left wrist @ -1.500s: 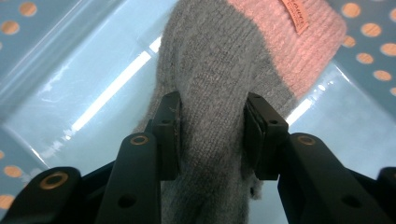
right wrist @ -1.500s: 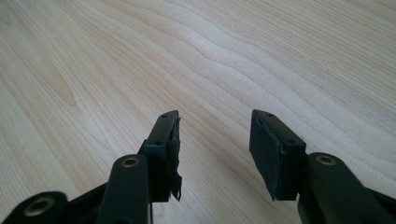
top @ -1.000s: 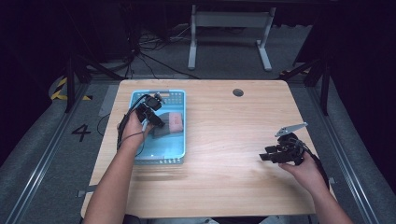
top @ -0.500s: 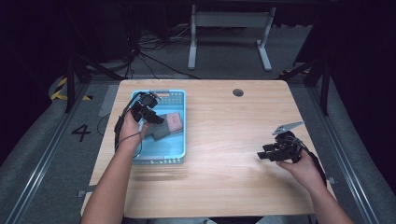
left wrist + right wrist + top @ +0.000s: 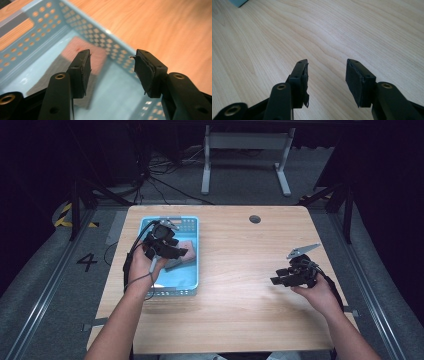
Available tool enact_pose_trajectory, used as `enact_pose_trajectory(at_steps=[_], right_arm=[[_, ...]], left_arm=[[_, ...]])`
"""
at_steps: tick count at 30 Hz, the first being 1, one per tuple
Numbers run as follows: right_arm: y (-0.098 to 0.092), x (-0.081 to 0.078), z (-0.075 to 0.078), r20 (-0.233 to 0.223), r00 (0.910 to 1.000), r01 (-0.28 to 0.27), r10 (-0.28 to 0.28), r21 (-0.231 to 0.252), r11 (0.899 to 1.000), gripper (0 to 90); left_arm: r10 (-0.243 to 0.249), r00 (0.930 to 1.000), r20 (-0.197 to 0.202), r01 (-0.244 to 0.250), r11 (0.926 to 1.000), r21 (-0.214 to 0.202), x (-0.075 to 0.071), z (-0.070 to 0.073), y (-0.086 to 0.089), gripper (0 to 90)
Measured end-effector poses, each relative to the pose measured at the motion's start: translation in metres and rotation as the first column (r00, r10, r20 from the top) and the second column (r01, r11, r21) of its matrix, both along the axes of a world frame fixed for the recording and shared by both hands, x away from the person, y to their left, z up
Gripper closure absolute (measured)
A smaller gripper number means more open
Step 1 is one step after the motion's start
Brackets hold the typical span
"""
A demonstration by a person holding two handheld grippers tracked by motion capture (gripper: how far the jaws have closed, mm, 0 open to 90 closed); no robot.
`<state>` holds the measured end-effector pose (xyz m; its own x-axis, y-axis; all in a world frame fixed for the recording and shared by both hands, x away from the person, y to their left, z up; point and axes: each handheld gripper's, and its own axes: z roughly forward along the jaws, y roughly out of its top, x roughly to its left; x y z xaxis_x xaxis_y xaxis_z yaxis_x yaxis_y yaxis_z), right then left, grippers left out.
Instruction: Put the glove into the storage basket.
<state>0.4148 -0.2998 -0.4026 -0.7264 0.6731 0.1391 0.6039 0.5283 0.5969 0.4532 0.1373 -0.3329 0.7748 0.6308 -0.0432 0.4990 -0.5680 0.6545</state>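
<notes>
One sponge [image 5: 181, 254] is lying in the blue basket [image 5: 192, 285], just below and ahead of the left hand-held gripper [image 5: 170, 251], whose jaws are standing apart and empty; its long axis is running across them.

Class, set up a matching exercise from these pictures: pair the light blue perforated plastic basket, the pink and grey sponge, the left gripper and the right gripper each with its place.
Things:
1. light blue perforated plastic basket
2. pink and grey sponge
3. left gripper
4. right gripper

Places:
A. over bare wood, jaws open
B. on the table's left part
C. above the basket, jaws open, nothing between them
D. lying inside the basket

Pairs: 1-B, 2-D, 3-C, 4-A
</notes>
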Motion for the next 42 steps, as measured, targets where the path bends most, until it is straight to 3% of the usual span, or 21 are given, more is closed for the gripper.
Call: enact_pose_trajectory(at_steps=[7,14,17,21,32,42], right_arm=[[-0.001,0.004,0.000,0.013,0.9999,-0.007,0.007,0.000,1.000,51.6],[-0.002,0.002,0.000,0.018,0.9998,-0.010,0.010,-0.001,1.000,50.1],[-0.003,0.002,-0.001,0.019,0.9998,-0.010,0.010,0.001,1.000,49.6],[-0.004,-0.001,-0.001,0.020,0.9997,-0.017,0.017,0.004,1.000,48.7],[-0.005,-0.001,-0.004,0.016,0.9997,-0.020,0.020,0.003,1.000,48.3],[-0.006,-0.002,-0.008,0.011,0.9997,-0.022,0.022,-0.003,1.000,48.1]], left_arm=[[-0.077,0.9969,0.018,0.077,0.9970,-0.004,-0.030,0.013,-0.022,45.5],[-0.134,0.9907,0.023,0.135,0.9907,-0.021,-0.051,0.012,-0.037,44.2],[-0.164,0.9863,0.018,0.164,0.9850,-0.051,-0.059,0.011,-0.041,42.6],[-0.202,0.9785,0.041,0.205,0.9742,-0.094,-0.074,0.008,-0.049,40.7],[-0.253,0.9665,-0.042,0.248,0.9630,-0.106,-0.090,-0.035,-0.077,40.1],[-0.237,0.9714,-0.013,0.232,0.9611,-0.149,-0.108,-0.069,-0.083,36.3]])
